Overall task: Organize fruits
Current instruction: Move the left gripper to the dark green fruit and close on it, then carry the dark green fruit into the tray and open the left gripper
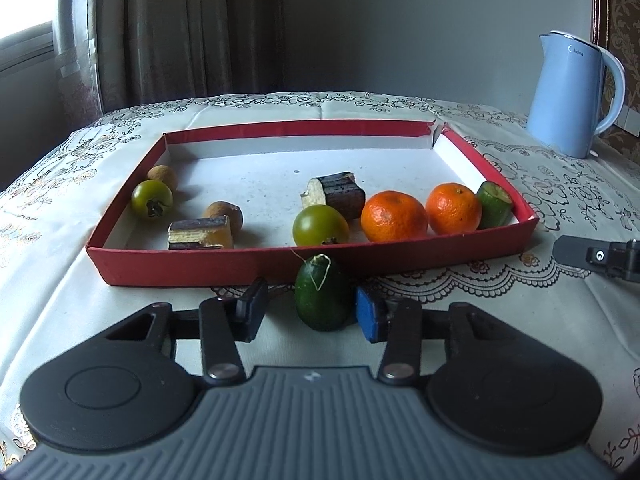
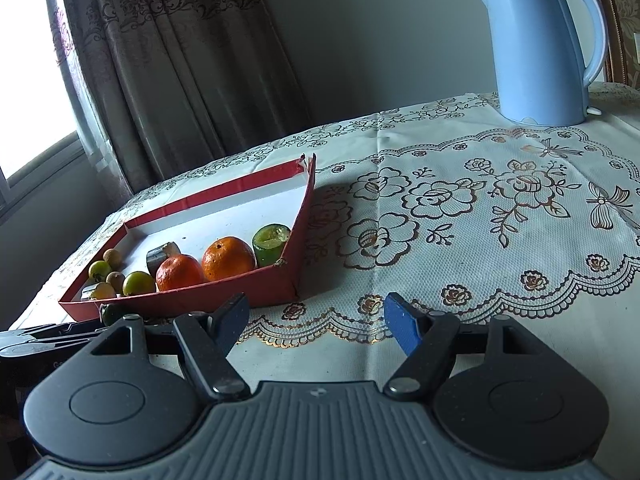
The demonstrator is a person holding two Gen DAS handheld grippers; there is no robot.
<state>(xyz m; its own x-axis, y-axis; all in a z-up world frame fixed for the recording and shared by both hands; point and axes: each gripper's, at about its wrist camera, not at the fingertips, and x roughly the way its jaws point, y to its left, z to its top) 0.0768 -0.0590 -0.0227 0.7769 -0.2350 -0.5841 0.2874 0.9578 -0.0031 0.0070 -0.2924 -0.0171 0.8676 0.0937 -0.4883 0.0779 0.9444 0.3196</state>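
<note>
Left gripper [image 1: 311, 309] is straddling a dark green oval fruit [image 1: 321, 296] that is sitting on the tablecloth [image 1: 120, 312] just outside the near wall of the red box [image 1: 192, 266]. The blue pad [image 1: 367, 312] is looking as if it is touching the fruit's right side; the black pad [image 1: 252, 310] is standing clear on the left with cloth showing between, so I am logging these jaws as partly apart and not clamped.

Right gripper [image 2: 316, 326] is hovering over bare lace-patterned cloth to the right of the box, jaws apart, gripping nothing. Its dark tip [image 1: 592, 256] is also showing at the right edge of the left wrist view.

The shallow box is lying flat, its far right corner torn open. Contents I am reading along the near side, right to left: a cut green fruit piece [image 1: 495, 204] in the corner, two tangerines [image 1: 394, 215] touching side by side, a green tomato-like fruit [image 1: 320, 226], a dark-skinned chunk [image 1: 336, 194] just behind it, a layered chunk [image 1: 199, 234], a brown round fruit [image 1: 225, 213], another green one [image 1: 152, 200], and a second brown one [image 1: 162, 176] near the left wall.

A pale blue kettle [image 2: 540, 44] is standing at the far right of the table
</note>
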